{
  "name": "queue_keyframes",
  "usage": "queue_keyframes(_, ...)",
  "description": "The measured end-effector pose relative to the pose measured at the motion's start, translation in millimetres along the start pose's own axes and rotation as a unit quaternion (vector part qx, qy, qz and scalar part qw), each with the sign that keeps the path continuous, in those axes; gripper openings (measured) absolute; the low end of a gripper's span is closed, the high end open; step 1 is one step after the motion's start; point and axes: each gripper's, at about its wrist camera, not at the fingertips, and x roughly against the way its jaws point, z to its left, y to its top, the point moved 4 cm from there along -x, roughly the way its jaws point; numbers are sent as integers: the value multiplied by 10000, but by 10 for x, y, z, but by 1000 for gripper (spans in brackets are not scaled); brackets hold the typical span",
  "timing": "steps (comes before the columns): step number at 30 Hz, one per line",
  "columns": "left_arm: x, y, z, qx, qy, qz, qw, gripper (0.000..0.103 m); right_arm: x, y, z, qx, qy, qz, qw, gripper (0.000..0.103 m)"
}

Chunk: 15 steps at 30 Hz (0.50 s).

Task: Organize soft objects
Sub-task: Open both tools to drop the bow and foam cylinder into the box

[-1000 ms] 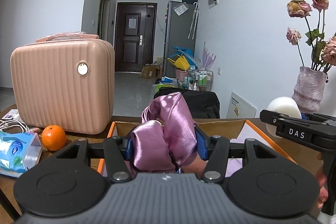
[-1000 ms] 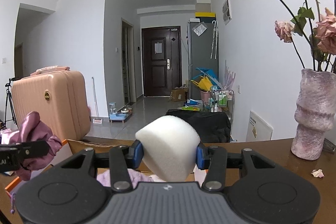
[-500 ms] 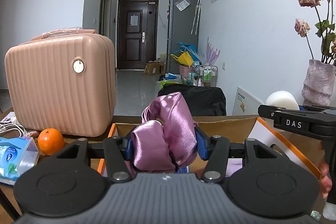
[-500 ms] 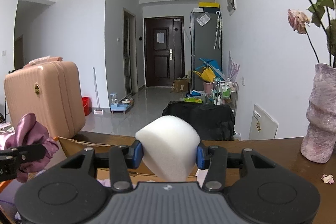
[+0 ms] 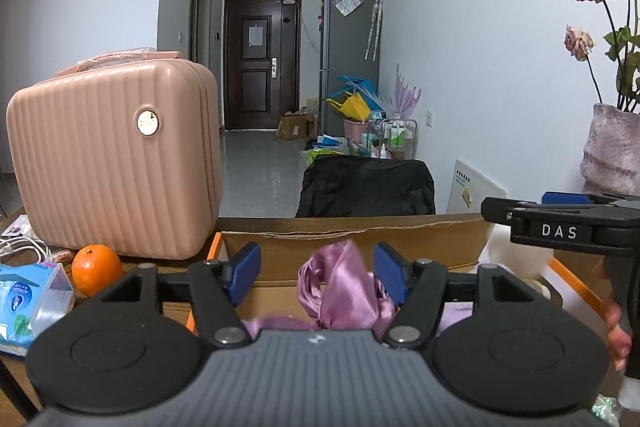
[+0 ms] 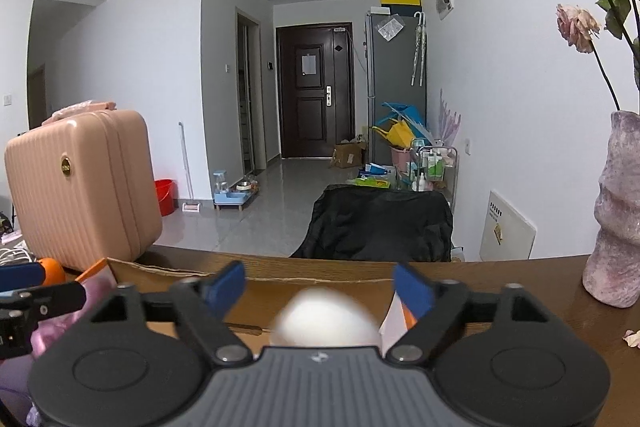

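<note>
Left gripper (image 5: 316, 273): jaws have just been opening and are seen spread at lower centre of the left wrist view; the blue pads (image 5: 244, 271) are parted from the cloth on the left side, while contact on the right side cannot be told.
Crumpled purple satin cloth (image 5: 344, 287): seen low between the left jaws, inside the open brown cardboard box with orange-edged flaps (image 5: 352, 239); open room is left between it and the left pad.
Right gripper (image 6: 320, 289): jaws have just been opening and are seen spread wide at lower centre of the right wrist view, with clear gaps to both sides of the foam.
Rounded white foam block (image 6: 324, 317): seen blurred, low between the right jaws and touched by neither pad, above the box's interior.
Box edges: the far wall is seen just beyond both grippers; a torn rim runs across mid-frame.
Left border: a ribbed pink hard-shell case (image 5: 112, 163) and a round orange fruit (image 5: 97, 269) are placed just outside the box's left corner.
Right border: a mottled mauve vase (image 6: 616, 227) is set on the brown wooden table (image 6: 520, 279), well apart from the box.
</note>
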Motion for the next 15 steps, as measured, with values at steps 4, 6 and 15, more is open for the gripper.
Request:
queue_keyframes(4,22,-15,4,14,21,-10,10000,76,15,-9,7,3,10,-17,10000,94)
queue_keyframes(6,30,-15,13,26,49,-22,10000,81,23,-3,8,6,-15,-26,10000,96)
queue_keyframes(15,83,-6,42,85,206,-107,9997,103,125,1,-29,-149,-32,-56,9999,103)
